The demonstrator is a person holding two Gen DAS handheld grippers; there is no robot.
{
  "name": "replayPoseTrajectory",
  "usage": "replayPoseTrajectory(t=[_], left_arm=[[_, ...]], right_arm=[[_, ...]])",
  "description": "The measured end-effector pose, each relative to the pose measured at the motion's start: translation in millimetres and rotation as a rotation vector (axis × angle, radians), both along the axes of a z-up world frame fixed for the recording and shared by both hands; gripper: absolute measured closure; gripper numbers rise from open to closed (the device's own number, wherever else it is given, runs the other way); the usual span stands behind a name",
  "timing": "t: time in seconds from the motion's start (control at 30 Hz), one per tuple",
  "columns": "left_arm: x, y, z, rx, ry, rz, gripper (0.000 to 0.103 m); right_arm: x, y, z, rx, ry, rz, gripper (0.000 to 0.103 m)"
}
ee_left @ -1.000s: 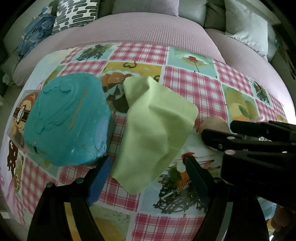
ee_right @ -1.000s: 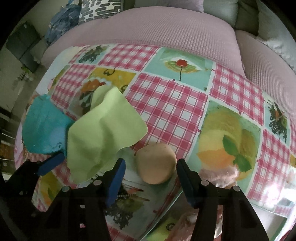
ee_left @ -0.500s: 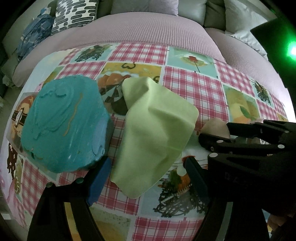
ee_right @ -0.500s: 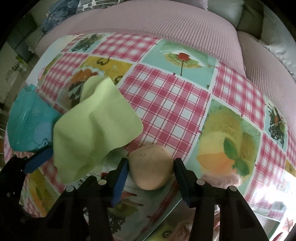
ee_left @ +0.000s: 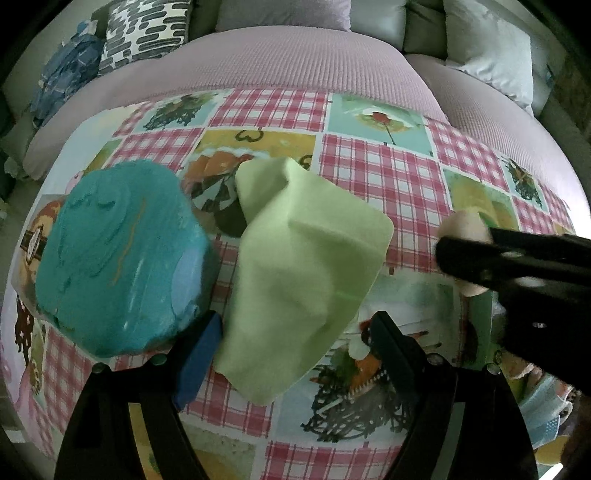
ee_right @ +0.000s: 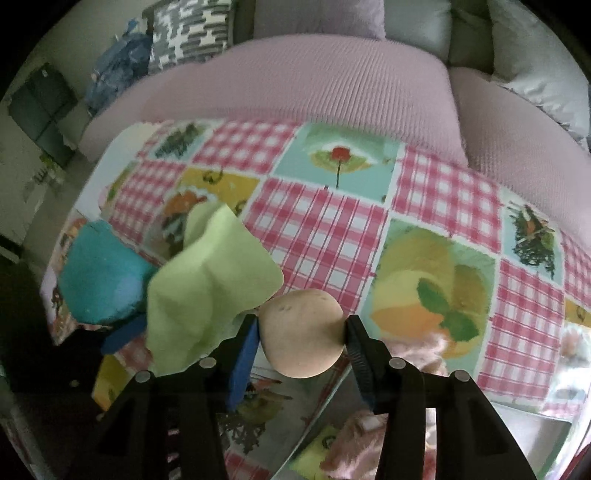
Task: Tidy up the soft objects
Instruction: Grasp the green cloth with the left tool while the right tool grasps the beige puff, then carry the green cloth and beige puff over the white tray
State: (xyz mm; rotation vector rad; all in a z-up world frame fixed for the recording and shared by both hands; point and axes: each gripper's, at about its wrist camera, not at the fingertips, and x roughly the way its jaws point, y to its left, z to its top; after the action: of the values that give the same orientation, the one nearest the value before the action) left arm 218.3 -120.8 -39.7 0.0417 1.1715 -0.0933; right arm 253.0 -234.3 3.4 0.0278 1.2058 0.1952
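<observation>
A beige soft ball (ee_right: pixel 303 347) sits between the pads of my right gripper (ee_right: pixel 302 326), which is shut on it and holds it just above the patchwork tablecloth (ee_right: pixel 332 236). The left wrist view shows that ball (ee_left: pixel 461 225) at the right, behind the dark right gripper (ee_left: pixel 517 266). My left gripper (ee_left: pixel 291 343) stands open over the table. The lower part of a crumpled light-green cloth (ee_left: pixel 306 266) lies between its fingers without being pinched. A teal soft lump (ee_left: pixel 118 258) rests beside the left blue pad (ee_left: pixel 195 354). The right wrist view has the cloth (ee_right: pixel 207 295) and the lump (ee_right: pixel 99 280) at the left.
A pink ribbed sofa (ee_right: pixel 314 81) with grey and patterned cushions (ee_left: pixel 147 29) runs behind the table. Pink fluffy things (ee_right: pixel 369 432) lie under a clear sheet or box edge near the right gripper. A blue mask-like item (ee_left: pixel 546 406) lies at the lower right.
The right gripper's jaws closed onto the beige ball and lifted it a little off the cloth. The left gripper, green cloth and teal lump stayed put.
</observation>
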Motion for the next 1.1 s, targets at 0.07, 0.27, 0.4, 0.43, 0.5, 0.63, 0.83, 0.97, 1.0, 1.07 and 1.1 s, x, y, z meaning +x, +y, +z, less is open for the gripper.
replayPoseTrajectory(t=[0.07,0.27,0.4,0.43,0.5,0.63,0.83,0.97,1.0,1.07,1.1], left_arm=[[1.9,-2.2,-0.4,0.012,-0.008,-0.003,0.020],[8.5,-8.9,-5.9,0.071,-0.021,-0.004,0.032],[8.0,-16.3,-6.9,0.096,-0.045,-0.023,0.034],[7.8,-17.1,-7.2,0.098,-0.053,-0.025,0.037],[8.1,-17.4,-7.5,0.087,-0.061,-0.028,0.044],[7.0,-16.3,-7.4,0.062,-0.067,-0.029,0.068],[7.9,-6.0,-7.4,0.010,-0.061,-0.002,0.094],[7.2,1.3,-6.0,-0.030,-0.051,0.006,0.096],[6.1,2.4,-5.1,-0.040,-0.048,0.007,0.096],[4.5,5.1,-3.2,-0.064,-0.043,0.008,0.096],[3.2,6.3,-2.0,-0.077,-0.041,0.007,0.096]], right_arm=[[-7.1,-5.1,10.2,0.006,-0.021,-0.009,0.053],[-23.7,-13.7,28.3,0.015,-0.075,-0.016,0.053],[-29.0,-15.9,32.6,0.030,-0.098,-0.024,0.053],[-30.1,-16.5,33.5,0.032,-0.100,-0.026,0.053],[-33.2,-17.4,35.7,0.033,-0.102,-0.025,0.053],[-36.5,-18.2,36.4,0.032,-0.100,-0.024,0.053],[-45.0,-21.6,31.2,0.038,-0.093,-0.047,0.053],[-53.6,-23.9,29.0,0.051,-0.090,-0.073,0.053],[-55.8,-24.3,29.3,0.053,-0.092,-0.079,0.053],[-60.9,-25.1,30.8,0.054,-0.098,-0.095,0.053],[-64.3,-25.6,31.7,0.054,-0.102,-0.105,0.053]])
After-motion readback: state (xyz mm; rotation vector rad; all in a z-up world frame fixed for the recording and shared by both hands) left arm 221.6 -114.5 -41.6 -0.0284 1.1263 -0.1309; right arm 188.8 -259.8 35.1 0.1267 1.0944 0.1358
